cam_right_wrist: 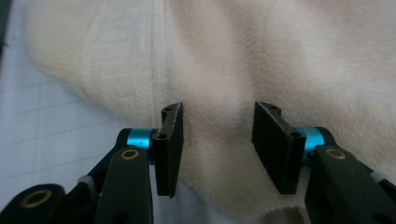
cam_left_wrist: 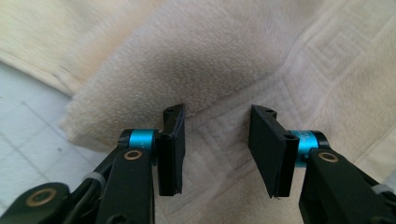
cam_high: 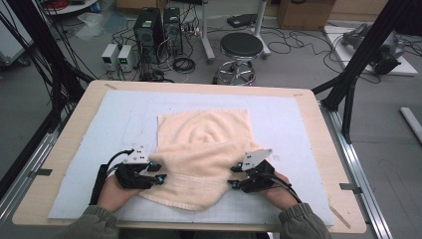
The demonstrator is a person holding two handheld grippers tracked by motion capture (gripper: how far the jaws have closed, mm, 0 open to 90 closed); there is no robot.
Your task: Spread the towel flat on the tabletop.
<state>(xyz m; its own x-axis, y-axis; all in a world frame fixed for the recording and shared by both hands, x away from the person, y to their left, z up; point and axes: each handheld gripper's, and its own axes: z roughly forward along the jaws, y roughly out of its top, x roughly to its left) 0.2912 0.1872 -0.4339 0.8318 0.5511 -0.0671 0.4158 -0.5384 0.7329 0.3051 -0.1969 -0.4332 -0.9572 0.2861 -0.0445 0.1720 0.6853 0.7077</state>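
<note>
both the left tool (cam_high: 160, 173) and right tool (cam_high: 232, 176) stand part open, gripping nothing, over the cream towel (cam_high: 204, 144).

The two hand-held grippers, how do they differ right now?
The left hand-held gripper sits at the towel's left side, the right hand-held gripper at its right. In its own view the left one looks onto a folded-over corner and a patterned band; the right one looks onto plain pile. Both stand open with nothing pinched, low over the towel's near part.
</note>
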